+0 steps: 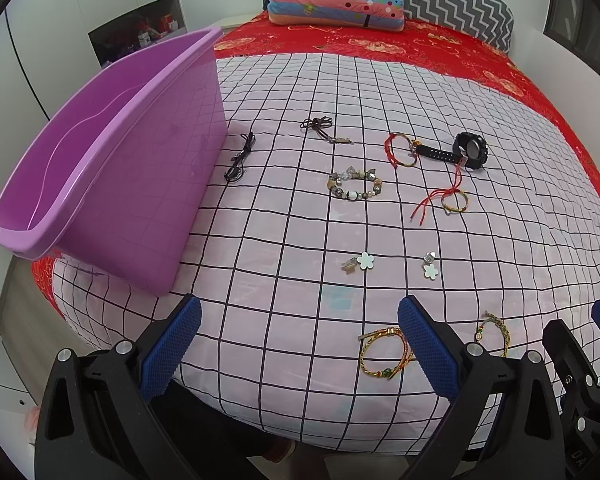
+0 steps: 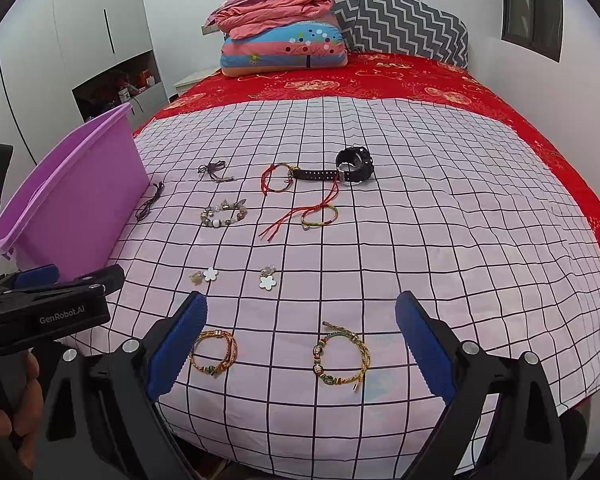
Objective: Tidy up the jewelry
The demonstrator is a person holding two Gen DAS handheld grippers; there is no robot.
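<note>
I hold both grippers above the near edge of the bed, and both are wide open with nothing between the blue pads. My left gripper is near the left corner; my right gripper is beside it, more to the right.

Nearest to me, on the checked sheet, lie two woven gold bracelets. One gold bracelet is just beside the left finger of my right gripper, and the other, a beaded woven bracelet, lies between its fingers, lower on the sheet.

A little farther are two white flower earrings, apart from each other.

Behind them, toward the middle of the bed, is a stone bead bracelet, and to its right a small bracelet with red cords. Farther again are a red string bracelet, touching the strap of a black watch, and a dark cord necklace.

The purple bin stands at the left edge of the bed, and a thin black cord lies just beside its wall.

At the far end are folded bedding and pillows on a red cover.
</note>
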